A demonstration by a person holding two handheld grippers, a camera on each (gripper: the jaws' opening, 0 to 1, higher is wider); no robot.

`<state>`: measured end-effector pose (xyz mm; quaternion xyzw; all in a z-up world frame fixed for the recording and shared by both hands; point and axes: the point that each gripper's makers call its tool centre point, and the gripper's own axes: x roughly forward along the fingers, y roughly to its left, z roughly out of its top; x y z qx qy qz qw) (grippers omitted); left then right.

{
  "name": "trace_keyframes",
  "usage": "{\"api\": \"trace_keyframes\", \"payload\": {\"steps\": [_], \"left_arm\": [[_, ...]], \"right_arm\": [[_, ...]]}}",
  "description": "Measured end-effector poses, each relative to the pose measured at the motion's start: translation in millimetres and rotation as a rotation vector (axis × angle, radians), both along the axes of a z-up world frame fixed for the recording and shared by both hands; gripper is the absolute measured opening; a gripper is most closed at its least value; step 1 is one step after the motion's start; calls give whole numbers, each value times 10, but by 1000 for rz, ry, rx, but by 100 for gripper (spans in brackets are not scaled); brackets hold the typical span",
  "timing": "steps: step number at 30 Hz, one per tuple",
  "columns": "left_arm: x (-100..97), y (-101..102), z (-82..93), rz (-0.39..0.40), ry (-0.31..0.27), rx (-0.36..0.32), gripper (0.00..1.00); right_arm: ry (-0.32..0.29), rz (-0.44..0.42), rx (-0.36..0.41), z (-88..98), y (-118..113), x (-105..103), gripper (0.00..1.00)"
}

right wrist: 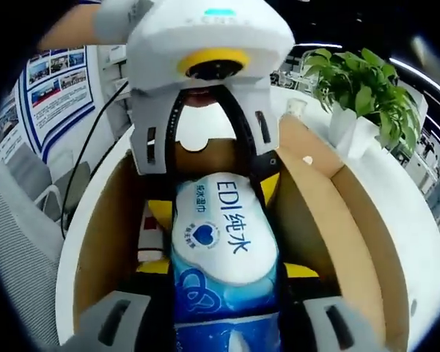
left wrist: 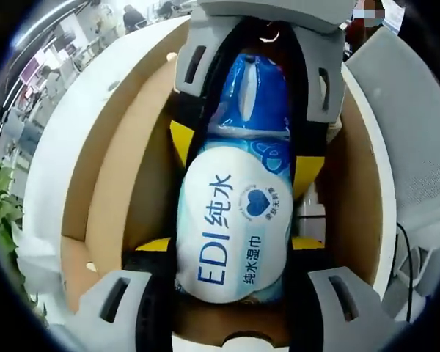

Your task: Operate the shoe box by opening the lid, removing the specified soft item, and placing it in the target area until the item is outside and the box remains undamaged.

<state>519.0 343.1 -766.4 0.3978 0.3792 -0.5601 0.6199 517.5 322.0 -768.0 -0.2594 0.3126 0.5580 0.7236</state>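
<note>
A soft pack of wet wipes (left wrist: 235, 213), white with a blue end and blue "EDI" lettering, hangs lengthwise over the open cardboard shoe box (left wrist: 117, 169). My left gripper (left wrist: 231, 246) is shut on its white end, yellow pads pressing both sides. My right gripper (left wrist: 242, 147) comes in from the top and is shut on the blue end. In the right gripper view the same pack (right wrist: 220, 235) is held by my right gripper (right wrist: 227, 270) at the bottom and by my left gripper (right wrist: 216, 194) above it, over the box (right wrist: 110, 220).
The box stands on a round white table (right wrist: 418, 220). A small white object (right wrist: 150, 238) lies on the box floor under the pack. A potted plant (right wrist: 367, 88) stands at the table's far side. A grey chair (left wrist: 411, 132) stands beside the table.
</note>
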Motion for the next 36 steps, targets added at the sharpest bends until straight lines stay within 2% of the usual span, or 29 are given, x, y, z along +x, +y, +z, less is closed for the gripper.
{"api": "trace_keyframes", "payload": {"steps": [16, 25, 36], "left_arm": [[-5, -37, -79, -26, -24, -13, 61], [12, -55, -114, -30, -48, -11, 62], [13, -54, -95, -35, -74, 0, 59]], "right_arm": [[3, 51, -21, -89, 24, -4, 54], [-21, 53, -37, -147, 65, 10, 55], [-36, 56, -38, -128, 62, 8, 50]]}}
